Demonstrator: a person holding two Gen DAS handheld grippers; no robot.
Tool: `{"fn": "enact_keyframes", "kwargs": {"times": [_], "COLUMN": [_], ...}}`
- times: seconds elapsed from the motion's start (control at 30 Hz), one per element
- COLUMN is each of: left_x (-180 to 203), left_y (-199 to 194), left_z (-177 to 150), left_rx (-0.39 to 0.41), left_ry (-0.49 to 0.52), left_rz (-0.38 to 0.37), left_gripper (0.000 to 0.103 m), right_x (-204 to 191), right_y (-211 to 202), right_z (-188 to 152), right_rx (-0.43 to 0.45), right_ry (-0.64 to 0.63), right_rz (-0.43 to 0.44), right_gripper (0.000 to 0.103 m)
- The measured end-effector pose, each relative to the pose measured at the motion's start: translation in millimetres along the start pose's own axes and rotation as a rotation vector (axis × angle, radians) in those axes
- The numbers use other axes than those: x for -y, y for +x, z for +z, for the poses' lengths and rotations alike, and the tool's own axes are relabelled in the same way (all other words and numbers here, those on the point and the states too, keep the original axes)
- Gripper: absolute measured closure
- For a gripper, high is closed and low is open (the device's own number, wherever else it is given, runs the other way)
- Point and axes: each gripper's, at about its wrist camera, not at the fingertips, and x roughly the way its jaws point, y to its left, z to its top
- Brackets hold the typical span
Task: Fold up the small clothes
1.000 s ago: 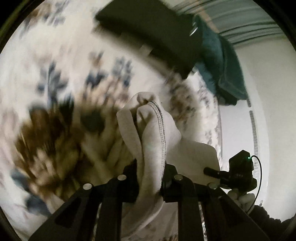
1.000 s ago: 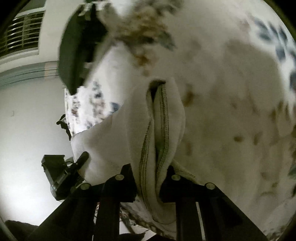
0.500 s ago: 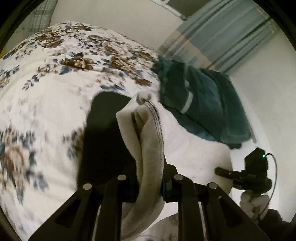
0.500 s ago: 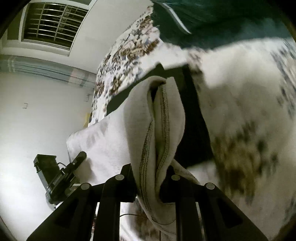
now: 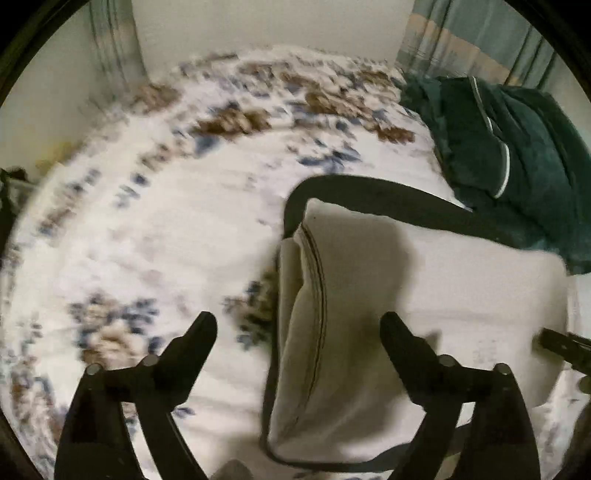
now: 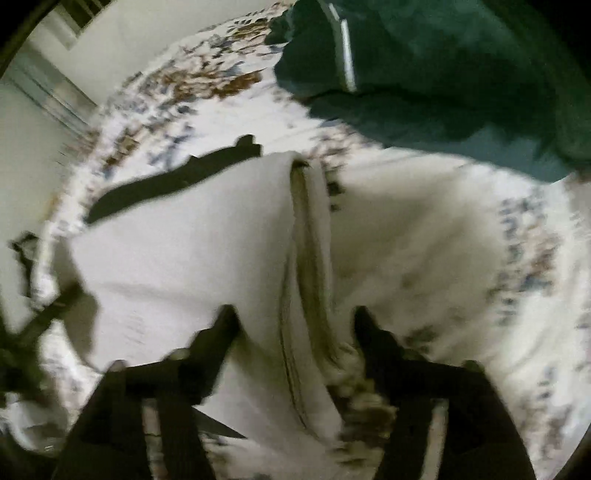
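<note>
A cream white garment (image 5: 424,314) lies on top of a black garment (image 5: 388,199) on the floral bedspread (image 5: 147,221). My left gripper (image 5: 299,328) is open, its fingers either side of the cream garment's stitched left edge, which stands up in a fold. In the right wrist view the same cream garment (image 6: 184,251) has its seamed edge rising between the fingers of my right gripper (image 6: 295,321), which is open. The black garment (image 6: 173,181) shows beyond it as a dark strip.
A dark green garment with a white stripe (image 5: 517,147) is heaped at the far right of the bed, also in the right wrist view (image 6: 424,74). A pale wall (image 5: 258,26) and striped curtains (image 5: 480,40) stand behind the bed.
Both grippers were shut on the cream garment's edges and carrying it over the bed; now both have opened and the garment rests on the black one.
</note>
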Motion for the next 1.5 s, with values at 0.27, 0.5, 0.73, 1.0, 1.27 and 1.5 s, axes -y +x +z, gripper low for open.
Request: {"fn": "enact_keyframes", "kwargs": {"times": [0.27, 0.5, 0.73, 1.0, 1.27, 1.5], "left_x": [24, 52, 75, 90, 96, 99], "left_y": [-43, -119, -227, -359, -456, -509], "left_z": [-42, -66, -98, -126, -155, -180], "left_rx": [0.027, 0.072, 0.148, 0.268, 0.349, 0.396], "left_ry": [0.02, 0.038, 0.062, 0.061, 0.037, 0.037], "left_rz": [0.061, 0.059, 0.054, 0.041, 0.029, 0.027], "left_gripper": [0.0, 0.0, 0.0, 0.0, 0.0, 0.0], "right_x": [-9, -7, -9, -17, -21, -20], "right_y": [-28, -108, -230, -372, -501, -581], "right_z": [-57, -99, -153, -216, -286, -337], "right_rx": [0.032, 0.132, 0.25, 0.375, 0.494, 0.575], "right_ry": [-0.06, -0.056, -0.055, -0.082, -0.114, -0.128], "right_rz": [-0.262, -0.281, -0.286, -0.277, -0.241, -0.205], "right_gripper": [0.0, 0.0, 0.0, 0.0, 0.0, 0.0]}}
